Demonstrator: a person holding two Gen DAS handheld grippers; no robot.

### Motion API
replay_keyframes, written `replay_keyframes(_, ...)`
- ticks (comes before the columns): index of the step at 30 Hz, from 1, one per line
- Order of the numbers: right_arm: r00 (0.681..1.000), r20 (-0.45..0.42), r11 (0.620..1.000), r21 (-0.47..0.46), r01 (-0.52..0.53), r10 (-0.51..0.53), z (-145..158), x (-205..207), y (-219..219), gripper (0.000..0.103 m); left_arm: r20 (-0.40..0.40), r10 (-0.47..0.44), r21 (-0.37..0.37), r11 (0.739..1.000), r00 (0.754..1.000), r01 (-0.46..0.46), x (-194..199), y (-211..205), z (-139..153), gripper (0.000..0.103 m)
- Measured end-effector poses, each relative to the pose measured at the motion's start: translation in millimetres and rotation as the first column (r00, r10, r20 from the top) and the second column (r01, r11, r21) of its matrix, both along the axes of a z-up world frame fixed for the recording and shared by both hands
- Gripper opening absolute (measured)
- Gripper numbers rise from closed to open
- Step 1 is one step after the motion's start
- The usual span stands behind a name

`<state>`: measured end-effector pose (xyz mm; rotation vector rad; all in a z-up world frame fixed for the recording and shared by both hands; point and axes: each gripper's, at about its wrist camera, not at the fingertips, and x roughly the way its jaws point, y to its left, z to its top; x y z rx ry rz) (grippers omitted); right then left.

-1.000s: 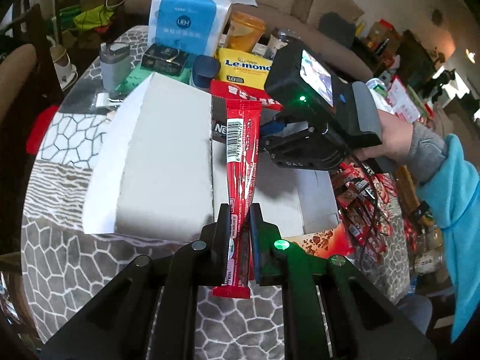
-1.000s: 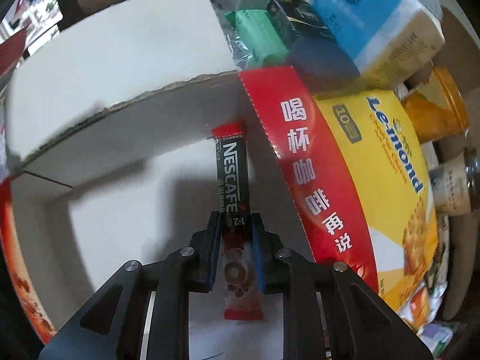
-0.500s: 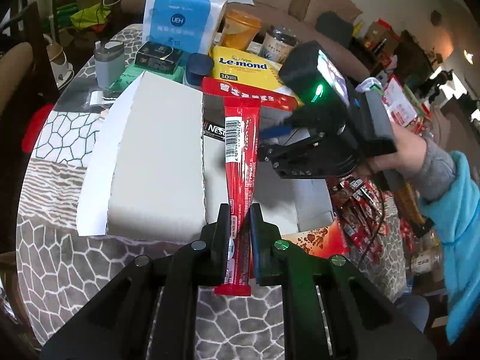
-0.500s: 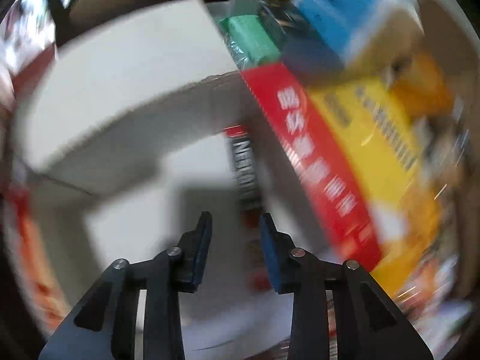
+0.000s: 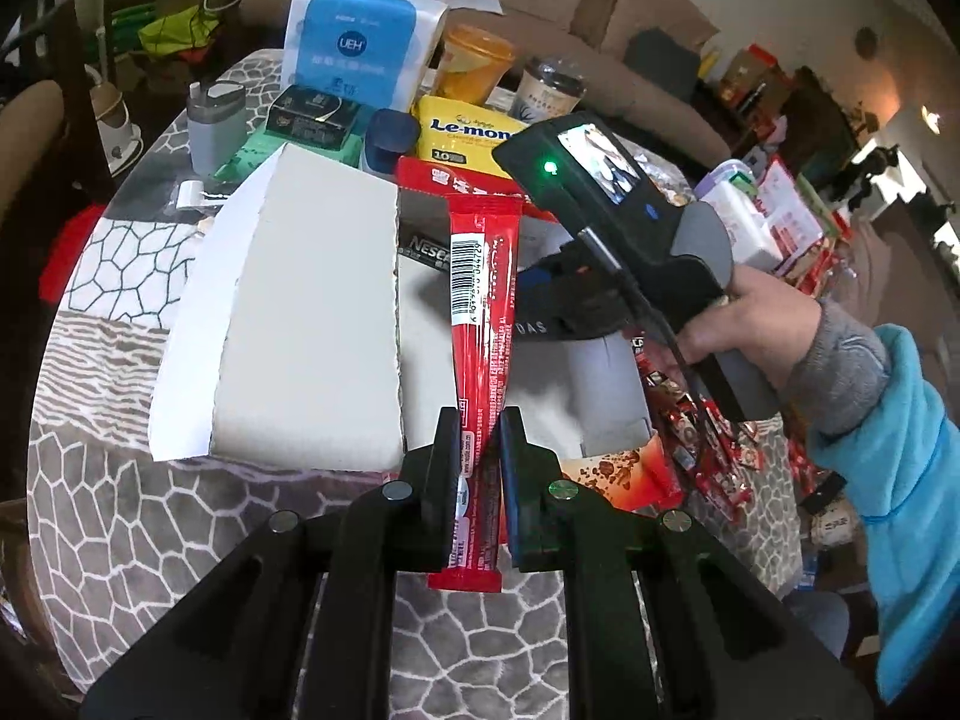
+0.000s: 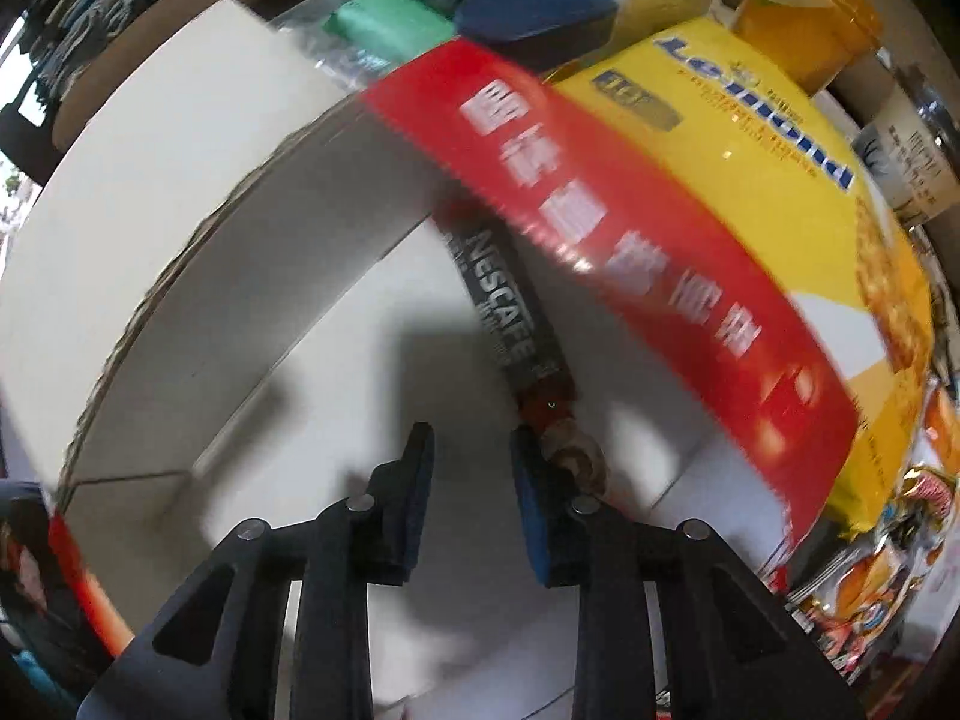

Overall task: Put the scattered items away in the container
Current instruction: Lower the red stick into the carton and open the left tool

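My left gripper (image 5: 477,450) is shut on a red coffee stick (image 5: 483,324) and holds it upright over the near edge of the open white cardboard box (image 5: 312,324). My right gripper (image 6: 471,462) is open and empty inside the box (image 6: 180,192). A dark Nescafe stick (image 6: 510,330) lies on the box floor beside the red flap (image 6: 600,210), just past the right fingertip; it also shows in the left wrist view (image 5: 423,249). The right gripper's body (image 5: 600,228) hangs over the box in the left wrist view.
A heap of loose red sticks (image 5: 708,450) lies right of the box. Behind it stand a yellow Le-mond pack (image 5: 468,132), a blue tissue pack (image 5: 360,54), an orange tub (image 5: 474,63), a navy case (image 5: 390,135) and a grey dispenser (image 5: 213,120).
My right gripper opened and let go of the Nescafe stick, which now lies in the box. The gripper pulled back a little. My left gripper still holds its red stick.
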<state>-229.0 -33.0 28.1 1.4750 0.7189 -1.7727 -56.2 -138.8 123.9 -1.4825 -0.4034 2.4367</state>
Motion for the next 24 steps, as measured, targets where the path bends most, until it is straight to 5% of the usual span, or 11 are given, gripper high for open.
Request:
replay_keyframes(5,0.998,-0.060,0.999,-0.038,-0.013,0.011,15,0,2,0.030,0.002,0.003,0.011,1.000,1.000,-0.003,-2,-1,-1,0.012)
replay_keyframes(9,0.997,0.013,0.969,-0.237,0.074,-0.073,52,4,35,0.031,-0.008,0.010,0.042,0.999,1.000,-0.010,-3,1,0,0.012)
replay_keyframes(13,0.966,0.192,0.831,-0.496,0.250,-0.176,89,13,97,0.040,-0.027,0.024,0.067,0.998,0.999,-0.022,-4,8,0,0.012)
replay_keyframes(15,0.954,0.239,0.766,-0.575,0.288,-0.179,104,80,74,0.051,-0.027,0.028,0.085,0.996,0.999,-0.025,-5,14,-1,0.012)
replay_keyframes(16,0.951,0.256,0.743,-0.600,0.297,-0.174,105,88,83,0.062,-0.031,0.028,0.094,0.995,0.999,-0.025,-5,17,-1,0.012)
replay_keyframes(18,0.949,0.261,0.742,-0.597,0.304,-0.179,106,98,85,0.062,-0.038,0.023,0.104,0.994,0.999,-0.019,-5,24,1,0.012)
replay_keyframes(21,0.958,0.234,0.763,-0.585,0.273,-0.164,109,99,65,0.048,-0.041,0.021,0.101,0.995,0.999,-0.016,-7,33,5,0.012)
replay_keyframes(23,0.962,0.227,0.765,-0.588,0.261,-0.154,107,98,64,0.019,-0.038,0.025,0.098,0.995,0.999,-0.021,-8,36,5,0.012)
replay_keyframes(24,0.964,0.216,0.771,-0.584,0.253,-0.153,108,100,62,0.018,-0.036,0.027,0.098,0.995,0.999,-0.023,-9,37,5,0.013)
